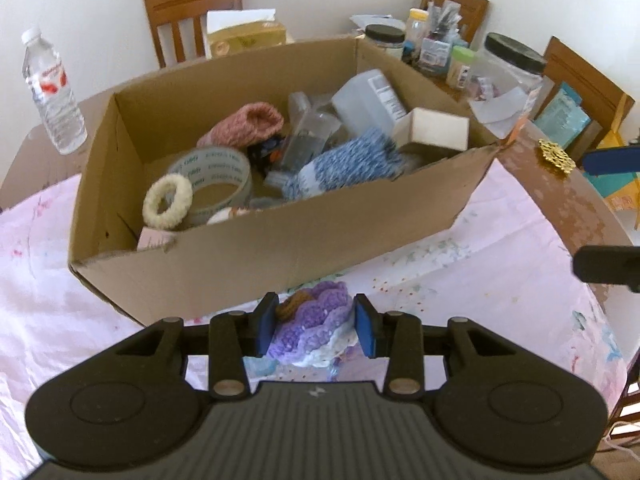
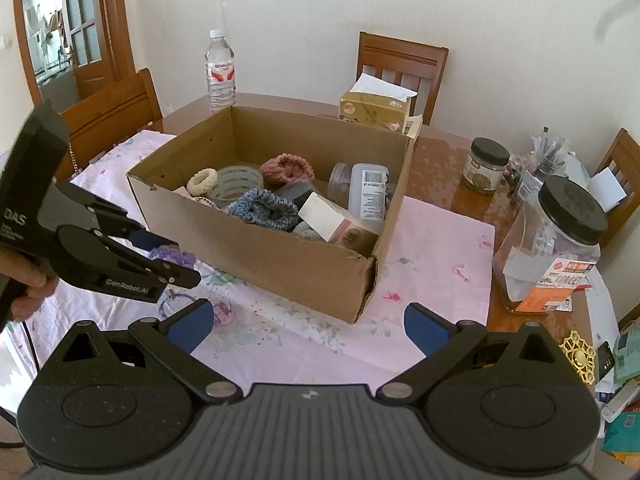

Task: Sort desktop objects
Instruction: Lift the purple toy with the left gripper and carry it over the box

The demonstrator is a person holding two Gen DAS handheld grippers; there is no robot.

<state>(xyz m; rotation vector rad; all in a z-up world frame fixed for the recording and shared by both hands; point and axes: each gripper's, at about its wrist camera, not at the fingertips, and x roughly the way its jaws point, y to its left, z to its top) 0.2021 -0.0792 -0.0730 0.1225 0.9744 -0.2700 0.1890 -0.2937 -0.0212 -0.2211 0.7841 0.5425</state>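
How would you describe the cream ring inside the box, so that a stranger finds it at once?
Start at the open cardboard box on the pink cloth and look into its near left corner. There the cream crocheted ring leans on a tape roll. It is the only pale, fuzzy ring; the knitted pieces nearby are pink and blue.

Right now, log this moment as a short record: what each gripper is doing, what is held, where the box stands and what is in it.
left gripper: shut on purple crochet piece, just before the box
right gripper: open, nothing between its pads
cardboard box: open-topped, on the pink cloth
in box: tape roll, cream ring, pink knit, blue knit
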